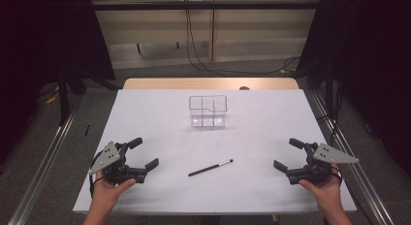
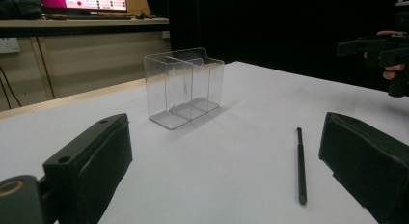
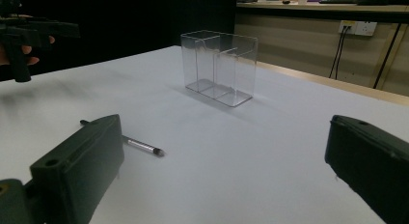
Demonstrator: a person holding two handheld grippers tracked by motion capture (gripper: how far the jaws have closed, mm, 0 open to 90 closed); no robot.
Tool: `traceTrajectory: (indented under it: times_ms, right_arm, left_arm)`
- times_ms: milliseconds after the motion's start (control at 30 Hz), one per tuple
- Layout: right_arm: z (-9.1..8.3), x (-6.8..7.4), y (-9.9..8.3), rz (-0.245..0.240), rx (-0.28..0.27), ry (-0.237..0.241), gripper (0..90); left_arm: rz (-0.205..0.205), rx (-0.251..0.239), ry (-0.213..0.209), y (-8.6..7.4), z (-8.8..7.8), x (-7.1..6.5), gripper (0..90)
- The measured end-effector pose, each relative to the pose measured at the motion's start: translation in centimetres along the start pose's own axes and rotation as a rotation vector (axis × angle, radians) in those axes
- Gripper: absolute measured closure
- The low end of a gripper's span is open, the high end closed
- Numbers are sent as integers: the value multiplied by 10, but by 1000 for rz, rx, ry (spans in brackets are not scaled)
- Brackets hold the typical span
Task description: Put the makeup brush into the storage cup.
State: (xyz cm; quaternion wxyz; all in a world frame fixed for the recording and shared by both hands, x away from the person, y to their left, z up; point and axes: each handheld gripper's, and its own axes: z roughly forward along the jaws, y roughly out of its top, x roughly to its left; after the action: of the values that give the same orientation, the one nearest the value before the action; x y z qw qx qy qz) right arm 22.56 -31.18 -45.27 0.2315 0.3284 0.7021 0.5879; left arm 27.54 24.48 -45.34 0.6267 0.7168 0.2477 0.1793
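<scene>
A thin black brush with a silver ferrule (image 1: 210, 168) lies flat on the white table (image 1: 160, 113) between my two hands. It shows again as the brush (image 2: 301, 163) and, partly behind a jaw, as the brush (image 3: 140, 145). A clear plastic organizer with compartments (image 1: 208, 110) stands empty farther back at the centre, seen also as the organizer (image 2: 184, 86) and the organizer (image 3: 219, 68). My left gripper (image 1: 144, 153) rests at the near left, open and holding nothing. My right gripper (image 1: 288, 154) rests at the near right, open and holding nothing. Both point inward toward the brush.
A wooden table edge (image 1: 211, 83) runs behind the white surface. Metal rails (image 1: 43, 157) flank both sides on the floor. Cables (image 1: 203, 60) trail along the floor by the back wall. Dark curtains close off left and right.
</scene>
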Motion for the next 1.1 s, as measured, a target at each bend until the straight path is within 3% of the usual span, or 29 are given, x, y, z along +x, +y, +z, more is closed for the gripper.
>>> traceTrajectory:
  times_ms: [533, 1100]
  right_arm:
    - [0, 0, 0, -5, 2, 2, 0]
    - [1, 1, 0, -11, 4, 5, 0]
  left_arm:
    - [2, -2, -16, 1, 4, -3, 44]
    - [23, 20, -54, 1, 21, -10, 44]
